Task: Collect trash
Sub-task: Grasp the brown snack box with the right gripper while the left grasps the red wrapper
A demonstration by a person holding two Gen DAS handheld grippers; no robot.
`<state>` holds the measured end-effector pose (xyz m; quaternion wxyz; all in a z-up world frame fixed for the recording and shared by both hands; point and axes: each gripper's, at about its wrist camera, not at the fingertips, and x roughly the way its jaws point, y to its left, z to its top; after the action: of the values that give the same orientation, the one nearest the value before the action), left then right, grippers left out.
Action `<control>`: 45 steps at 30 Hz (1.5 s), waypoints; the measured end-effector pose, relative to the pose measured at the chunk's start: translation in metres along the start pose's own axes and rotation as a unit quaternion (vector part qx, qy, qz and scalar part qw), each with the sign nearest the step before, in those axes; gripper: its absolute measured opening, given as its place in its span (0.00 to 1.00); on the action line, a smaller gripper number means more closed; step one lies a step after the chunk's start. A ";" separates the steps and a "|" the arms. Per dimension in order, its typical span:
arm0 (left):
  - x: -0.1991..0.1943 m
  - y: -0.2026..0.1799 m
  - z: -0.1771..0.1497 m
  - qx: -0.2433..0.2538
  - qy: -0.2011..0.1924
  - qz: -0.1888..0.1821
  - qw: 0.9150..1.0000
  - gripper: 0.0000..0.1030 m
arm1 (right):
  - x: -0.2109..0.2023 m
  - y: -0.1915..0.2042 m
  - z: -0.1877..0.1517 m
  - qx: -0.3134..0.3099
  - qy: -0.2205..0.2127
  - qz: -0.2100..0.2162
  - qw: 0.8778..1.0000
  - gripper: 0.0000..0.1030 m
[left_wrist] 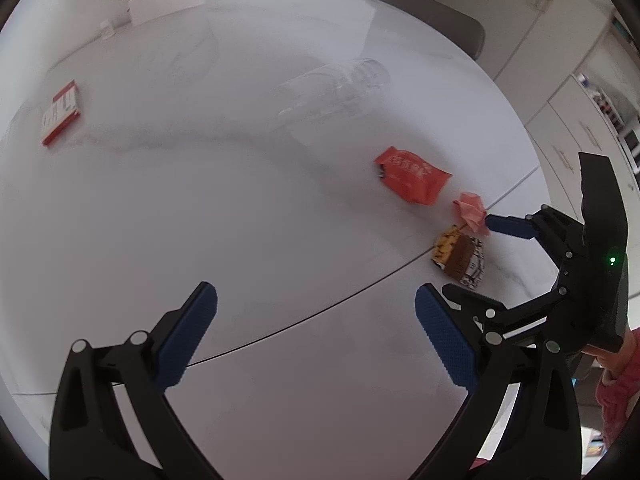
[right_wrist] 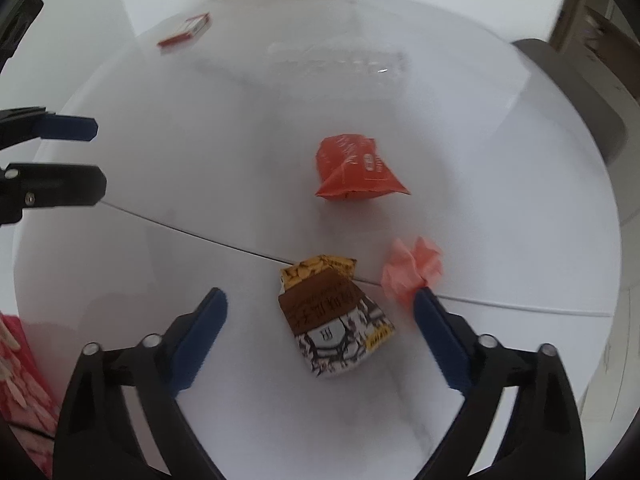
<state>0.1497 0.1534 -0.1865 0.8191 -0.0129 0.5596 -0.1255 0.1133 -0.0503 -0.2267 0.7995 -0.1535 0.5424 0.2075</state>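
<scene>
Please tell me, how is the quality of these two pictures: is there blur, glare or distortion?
Left wrist view: strong fisheye bending, dark vignette corners; the clear plastic bottle looks hazy against the white marble table. Right wrist view: same bending, softer overall; the red snack packet and crumpled pink paper look slightly smeared, and the bottle nearly vanishes in glare.

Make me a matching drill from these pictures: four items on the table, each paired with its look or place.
Items:
1. Brown and yellow wrapper
2. Orange packet
3. Pink crumpled paper
4. Red and white box

Descriptions:
A. Far side of the table, flat
B. Between the open right tool's fingers
C. Beside the right tool's right fingertip
D. Mid-table, beyond the seam

Pairs: 1-B, 2-D, 3-C, 4-A
</scene>
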 end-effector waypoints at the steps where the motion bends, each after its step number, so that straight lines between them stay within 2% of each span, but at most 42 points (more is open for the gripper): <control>1: 0.001 0.001 0.001 -0.004 0.001 0.001 1.000 0.92 | 0.001 0.000 0.000 -0.006 0.000 0.002 1.000 0.79; 5: 0.006 0.004 0.003 -0.016 0.005 0.004 1.000 0.92 | 0.006 -0.002 0.001 -0.011 0.008 0.013 1.000 0.60; 7: 0.008 0.004 0.004 -0.018 0.005 0.005 1.000 0.92 | 0.006 -0.004 0.001 -0.009 0.006 0.015 1.000 0.57; 12: 0.010 0.001 0.005 -0.015 0.009 0.003 1.000 0.92 | 0.000 -0.019 -0.005 0.017 0.000 0.025 1.000 0.42; 17: 0.014 -0.007 0.005 0.000 0.015 0.001 1.000 0.92 | 0.004 -0.016 -0.001 0.013 0.000 0.025 1.000 0.43; 19: 0.014 -0.010 0.006 0.004 0.016 0.001 1.000 0.92 | 0.004 -0.013 0.000 0.004 0.001 0.028 1.000 0.49; 21: 0.014 -0.012 0.005 0.007 0.016 0.000 1.000 0.92 | 0.007 -0.007 0.003 -0.010 0.004 0.025 1.000 0.62; 28: 0.015 -0.007 0.006 0.000 0.017 -0.002 1.000 0.92 | 0.012 0.002 0.001 -0.060 0.017 0.005 0.998 0.63; 29: 0.015 -0.006 0.007 -0.001 0.016 -0.002 1.000 0.92 | 0.012 0.002 0.001 -0.060 0.017 0.005 0.998 0.61; 32: 0.015 -0.006 0.007 -0.003 0.014 -0.004 1.000 0.92 | 0.012 -0.001 0.004 -0.053 0.017 0.001 0.998 0.43; 33: 0.015 -0.006 0.007 -0.003 0.015 -0.006 1.000 0.92 | 0.012 -0.002 0.005 -0.048 0.017 0.004 0.999 0.41; 40: 0.019 -0.019 0.015 0.008 0.014 -0.018 1.000 0.92 | 0.002 -0.014 0.002 -0.004 0.004 0.025 1.000 0.37; 45: 0.030 -0.040 0.036 0.000 0.020 -0.033 0.999 0.92 | -0.026 -0.028 -0.011 0.086 -0.033 0.056 0.994 0.37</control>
<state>0.1853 0.1041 -0.1944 0.8031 -0.0288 0.5754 -0.1522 0.1102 -0.0839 -0.2063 0.8143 -0.0466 0.5393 0.2093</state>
